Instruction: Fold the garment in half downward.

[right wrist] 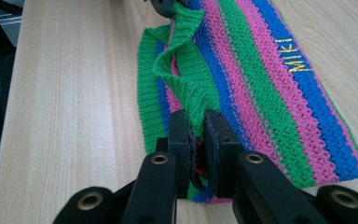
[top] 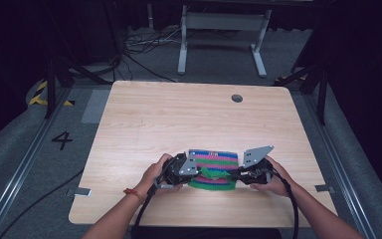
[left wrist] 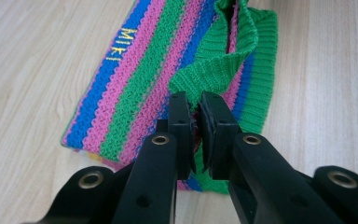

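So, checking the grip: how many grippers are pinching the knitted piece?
2: the left gripper on the striped knit's green edge at its left end, the right gripper at its right end.

A knitted piece lies flat on the worktop, near its front edge and slightly right of centre. The left tongs sit at its left end, the right tongs at its right end — each clamped on the raised near hem, which stands up between them.
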`<state>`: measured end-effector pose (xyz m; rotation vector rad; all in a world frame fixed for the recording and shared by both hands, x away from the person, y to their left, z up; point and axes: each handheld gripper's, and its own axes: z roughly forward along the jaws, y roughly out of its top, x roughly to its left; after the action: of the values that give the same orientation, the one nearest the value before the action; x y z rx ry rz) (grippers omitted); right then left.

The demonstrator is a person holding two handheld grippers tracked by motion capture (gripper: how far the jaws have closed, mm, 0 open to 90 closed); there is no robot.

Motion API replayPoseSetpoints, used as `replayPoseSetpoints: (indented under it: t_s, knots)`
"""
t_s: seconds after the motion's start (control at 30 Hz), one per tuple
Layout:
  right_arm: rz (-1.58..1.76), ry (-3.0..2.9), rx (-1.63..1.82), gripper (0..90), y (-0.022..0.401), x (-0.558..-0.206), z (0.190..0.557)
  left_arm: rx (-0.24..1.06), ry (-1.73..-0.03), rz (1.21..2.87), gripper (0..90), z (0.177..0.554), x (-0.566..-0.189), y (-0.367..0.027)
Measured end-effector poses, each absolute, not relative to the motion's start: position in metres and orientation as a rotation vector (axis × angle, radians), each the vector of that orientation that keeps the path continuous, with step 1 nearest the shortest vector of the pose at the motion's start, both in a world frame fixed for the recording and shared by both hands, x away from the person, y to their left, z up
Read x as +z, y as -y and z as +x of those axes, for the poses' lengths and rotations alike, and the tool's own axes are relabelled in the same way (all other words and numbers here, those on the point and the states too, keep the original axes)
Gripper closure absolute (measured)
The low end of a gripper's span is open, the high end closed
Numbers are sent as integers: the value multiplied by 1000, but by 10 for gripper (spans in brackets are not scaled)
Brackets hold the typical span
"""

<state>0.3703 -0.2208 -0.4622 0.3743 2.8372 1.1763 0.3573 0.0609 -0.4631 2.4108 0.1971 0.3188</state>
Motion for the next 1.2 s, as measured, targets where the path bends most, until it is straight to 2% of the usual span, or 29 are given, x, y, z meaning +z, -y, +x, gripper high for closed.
replayPoseSetpoints:
  t_s: [0.13, 0.37, 0.6, 0.73, 0.77, 0.87, 1.07, 1.2]
  knots:
    - [367, -2869, 1166, 799, 222, -470, 365, 339, -185, 2439, 810, 350, -470, -64]
    - [375, -2884, 1142, 724, 229, -473, 358, 304, -252, 2436, 648, 343, -477, -82]
    - [424, -2820, 1147, 634, 236, -469, 351, 299, -349, 2364, 533, 340, -473, -98]
    - [472, -2774, 1163, 587, 239, -468, 351, 317, -376, 2329, 477, 342, -471, -96]
    - [493, -2756, 1150, 586, 239, -468, 351, 324, -389, 2317, 426, 344, -471, -95]
    - [521, -2724, 1167, 559, 239, -469, 354, 338, -433, 2269, 397, 350, -471, -91]
    - [566, -2686, 1167, 459, 235, -472, 357, 310, -442, 2269, 335, 355, -475, -78]
    - [630, -2642, 1129, 314, 232, -479, 359, 306, -444, 2307, 302, 354, -483, -75]
